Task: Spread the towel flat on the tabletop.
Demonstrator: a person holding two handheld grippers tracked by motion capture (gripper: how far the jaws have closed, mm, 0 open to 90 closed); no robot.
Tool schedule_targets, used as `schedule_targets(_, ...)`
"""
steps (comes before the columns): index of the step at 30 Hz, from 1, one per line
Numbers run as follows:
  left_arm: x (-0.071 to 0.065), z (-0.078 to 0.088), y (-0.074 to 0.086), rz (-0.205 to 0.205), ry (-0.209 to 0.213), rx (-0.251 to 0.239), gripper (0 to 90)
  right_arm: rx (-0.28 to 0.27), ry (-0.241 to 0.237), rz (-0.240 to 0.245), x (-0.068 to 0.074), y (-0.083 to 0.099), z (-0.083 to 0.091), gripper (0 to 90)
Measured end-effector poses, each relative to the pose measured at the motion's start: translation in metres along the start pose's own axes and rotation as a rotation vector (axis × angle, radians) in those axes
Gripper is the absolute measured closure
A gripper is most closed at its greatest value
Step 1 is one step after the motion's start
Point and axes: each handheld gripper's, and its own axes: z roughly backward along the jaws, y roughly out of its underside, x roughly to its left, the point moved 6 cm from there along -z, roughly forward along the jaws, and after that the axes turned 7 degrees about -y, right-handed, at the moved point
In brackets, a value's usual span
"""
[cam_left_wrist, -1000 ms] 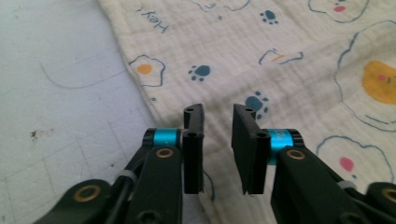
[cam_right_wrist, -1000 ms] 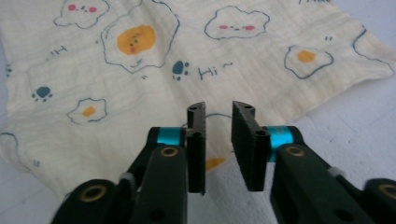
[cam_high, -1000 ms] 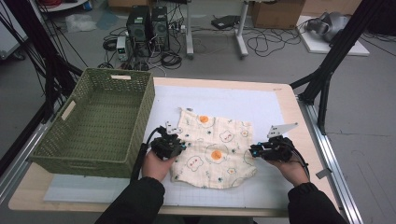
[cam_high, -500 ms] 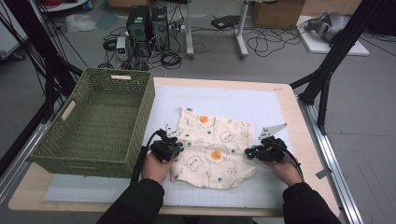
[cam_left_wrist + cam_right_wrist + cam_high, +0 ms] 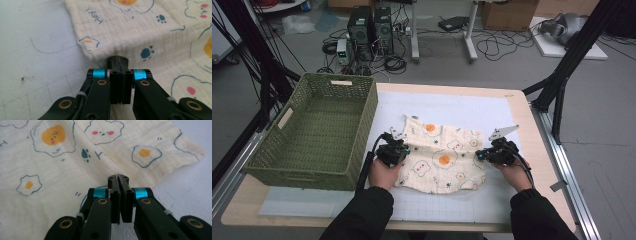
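Left gripper [image 5: 393, 152] sits at centre-left of the high view, at the left edge of the cloth [image 5: 439, 156]; its jaws are pressed together, tips at the cloth's hem. In the left gripper view [image 5: 117, 60] whether fabric is caught between them cannot be told. Right gripper [image 5: 497, 151] sits right of centre at the cloth's right edge, jaws likewise pressed together over the hem in its own view [image 5: 118, 178]; a pinch cannot be confirmed.

Compared with the frame one second earlier, the right gripper has moved inward and up toward the cloth edge; the left gripper and the cloth are unchanged.

Cloth lies flat, slightly rumpled, at the frame's centre on a white mat [image 5: 452, 107] covering the table [image 5: 539, 165]. Green basket [image 5: 319, 130] occupies the left of the frame, just beside the left gripper. Nothing lies between the grippers except the cloth.
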Motion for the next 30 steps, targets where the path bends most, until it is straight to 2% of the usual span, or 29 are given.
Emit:
schedule_targets(2,0.000,0.003,-0.001,-0.002,-0.001,-0.011,87.3,-0.007,0.008,0.011,0.000,-0.002,0.000,86.3)
schedule_targets(4,0.001,0.007,-0.003,0.004,0.010,-0.032,81.7,-0.030,0.016,0.013,0.002,-0.003,0.004,81.2)
schedule_targets(5,0.002,0.010,-0.004,0.015,0.020,-0.038,80.4,-0.048,0.024,0.008,0.002,-0.004,0.007,76.0)
schedule_targets(6,0.002,0.012,-0.005,0.026,0.029,-0.049,80.4,-0.059,0.030,0.011,0.003,-0.005,0.010,75.6)
schedule_targets(10,-0.002,0.021,-0.005,-0.002,0.035,-0.069,78.1,-0.103,0.016,0.035,0.013,-0.007,0.023,73.7)
schedule_targets(11,-0.002,0.023,-0.004,-0.018,0.030,-0.069,77.2,-0.110,0.009,0.043,0.016,-0.008,0.025,72.9)
schedule_targets(15,-0.005,0.030,0.003,-0.034,0.044,-0.061,75.4,-0.122,-0.030,0.076,0.031,-0.005,0.030,71.6)
schedule_targets(23,-0.011,0.038,0.023,-0.050,0.077,-0.024,72.3,-0.080,-0.118,0.093,0.053,0.012,0.019,65.0)
schedule_targets(27,-0.013,0.039,0.030,-0.065,0.088,0.000,71.1,-0.058,-0.140,0.100,0.060,0.017,0.014,64.6)
schedule_targets(30,-0.015,0.039,0.035,-0.073,0.122,0.015,85.3,-0.033,-0.162,0.100,0.062,0.021,0.008,67.0)
